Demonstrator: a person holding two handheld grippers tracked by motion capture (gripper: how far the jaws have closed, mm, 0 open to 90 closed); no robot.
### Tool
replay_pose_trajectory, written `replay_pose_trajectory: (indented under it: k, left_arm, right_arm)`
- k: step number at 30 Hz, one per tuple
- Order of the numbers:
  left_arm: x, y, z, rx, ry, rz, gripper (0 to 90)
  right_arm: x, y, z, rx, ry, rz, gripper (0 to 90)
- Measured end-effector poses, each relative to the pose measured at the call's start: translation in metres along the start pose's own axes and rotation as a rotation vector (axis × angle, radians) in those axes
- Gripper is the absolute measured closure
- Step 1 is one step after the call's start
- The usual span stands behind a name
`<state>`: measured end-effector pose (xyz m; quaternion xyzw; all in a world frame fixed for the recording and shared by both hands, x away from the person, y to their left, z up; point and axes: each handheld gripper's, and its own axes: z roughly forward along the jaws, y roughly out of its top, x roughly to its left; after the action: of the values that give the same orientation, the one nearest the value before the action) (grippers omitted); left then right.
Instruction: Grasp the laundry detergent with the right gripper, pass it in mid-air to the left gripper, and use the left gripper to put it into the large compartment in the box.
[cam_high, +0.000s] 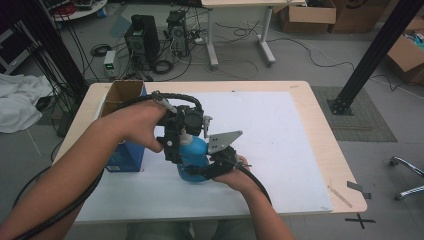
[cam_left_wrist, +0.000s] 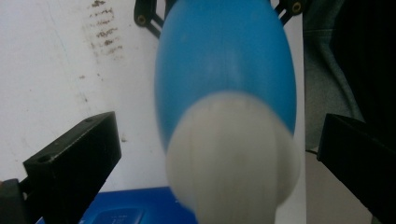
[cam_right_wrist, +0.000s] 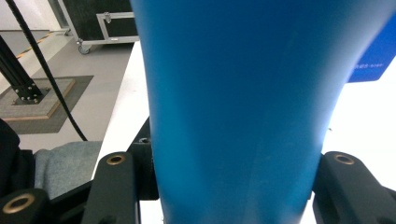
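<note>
A blue bottle (cam_high: 194, 156) with a white cap stands on the white mat (cam_high: 280, 150) near the table's middle. My right gripper (cam_high: 212, 169) is shut on the bottle's body from the near side; in the right gripper view its black jaws press both flanks of the blue bottle (cam_right_wrist: 233, 102), with my right gripper (cam_right_wrist: 231, 196) low in the picture. My left gripper (cam_high: 182, 134) hangs over the bottle top. In the left gripper view the white cap (cam_left_wrist: 233, 154) sits between the spread jaws of my left gripper (cam_left_wrist: 219, 161), with a gap on each side, so it is open.
An open-topped blue cardboard box (cam_high: 124, 125) stands just left of the bottle, under my left forearm. The wooden table's edge (cam_high: 330, 150) runs close on the right. Computers and cables (cam_high: 150, 45) lie on the floor beyond the table.
</note>
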<state>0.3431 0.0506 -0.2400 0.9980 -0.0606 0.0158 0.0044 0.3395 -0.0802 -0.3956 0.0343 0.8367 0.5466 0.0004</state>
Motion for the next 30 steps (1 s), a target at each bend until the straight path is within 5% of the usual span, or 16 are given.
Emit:
replay_pose_trajectory:
  k: [30]
  left_arm:
    - [-0.004, 0.004, 0.007, 0.015, 0.032, 0.003, 4.8]
  right_arm:
    - [0.001, 0.016, 0.01, -0.025, 0.011, -0.027, 44.8]
